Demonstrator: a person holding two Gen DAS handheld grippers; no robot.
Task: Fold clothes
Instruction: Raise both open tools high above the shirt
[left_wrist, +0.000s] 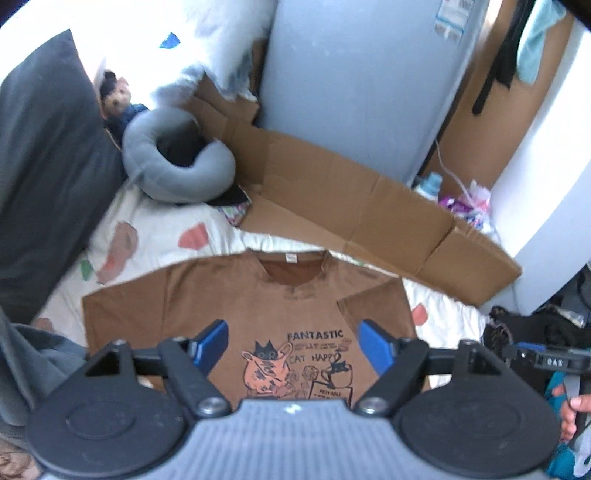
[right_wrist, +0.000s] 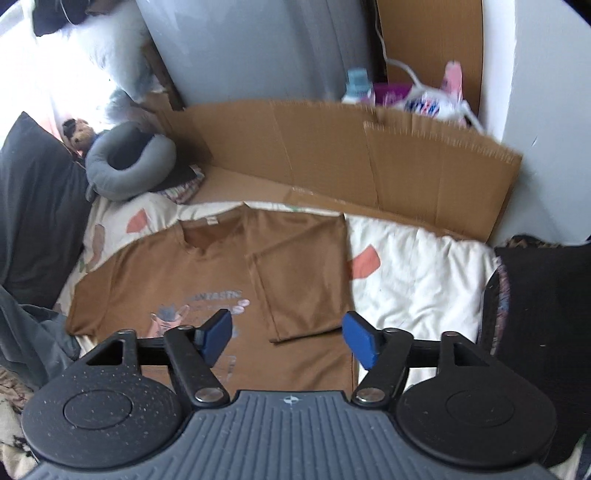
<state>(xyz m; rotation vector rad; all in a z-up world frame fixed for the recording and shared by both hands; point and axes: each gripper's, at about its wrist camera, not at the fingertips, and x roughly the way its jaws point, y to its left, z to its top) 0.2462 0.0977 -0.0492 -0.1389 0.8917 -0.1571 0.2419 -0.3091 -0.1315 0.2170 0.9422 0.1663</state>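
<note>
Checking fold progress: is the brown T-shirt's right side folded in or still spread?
Folded in. On the brown T-shirt, the right-side panel lies doubled over the front; the left sleeve lies flat.

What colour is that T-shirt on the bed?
Brown T-shirt, with a cat print; clearest from the left wrist.

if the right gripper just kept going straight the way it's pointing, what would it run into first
Most likely the brown T-shirt on the bed. The right gripper is open, holds nothing, and points down at the edge of the folded-in sleeve panel. Depth is hard to judge, but nothing shows in between.
</note>
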